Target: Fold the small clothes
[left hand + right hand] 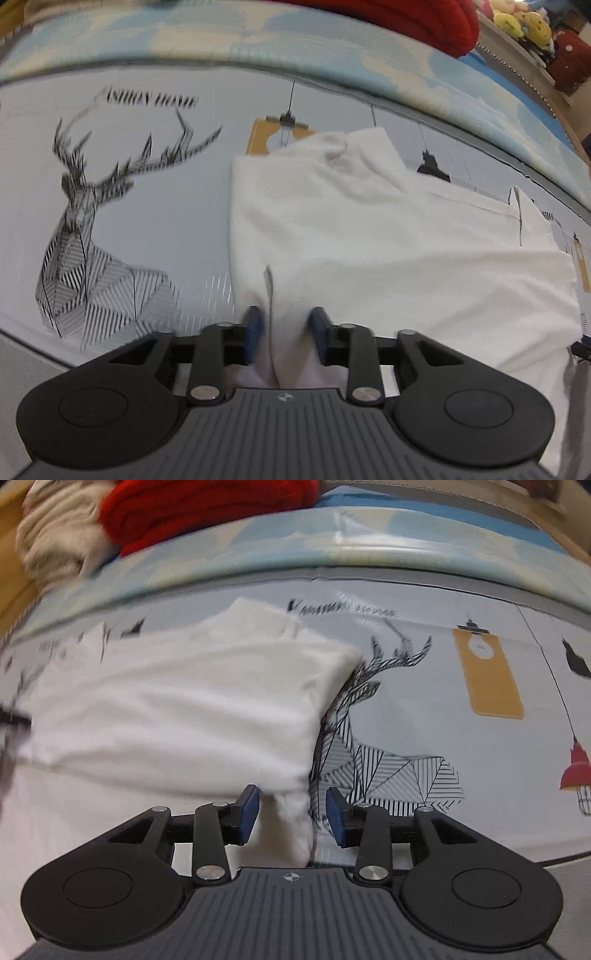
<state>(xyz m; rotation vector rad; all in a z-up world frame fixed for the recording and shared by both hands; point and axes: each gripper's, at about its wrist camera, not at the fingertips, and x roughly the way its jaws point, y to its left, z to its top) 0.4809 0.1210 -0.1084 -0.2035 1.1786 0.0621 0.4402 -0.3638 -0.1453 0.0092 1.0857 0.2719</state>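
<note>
We see a white garment (pixel 369 236) on a pale grey cloth (pixel 155 258) printed with a black striped deer (pixel 85 236) (also mustard tags and, at three o'clock in the right view, a red lamp (pixel 576 768)). At twelve o'clock lies a red knit (pixel 207 509). The gripper pads (pixel 247 812) are blue.

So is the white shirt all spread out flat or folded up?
Folded, at least partly. The white shirt has one layer doubled over another, with a thick folded edge beside the deer print on the table cover.
</note>
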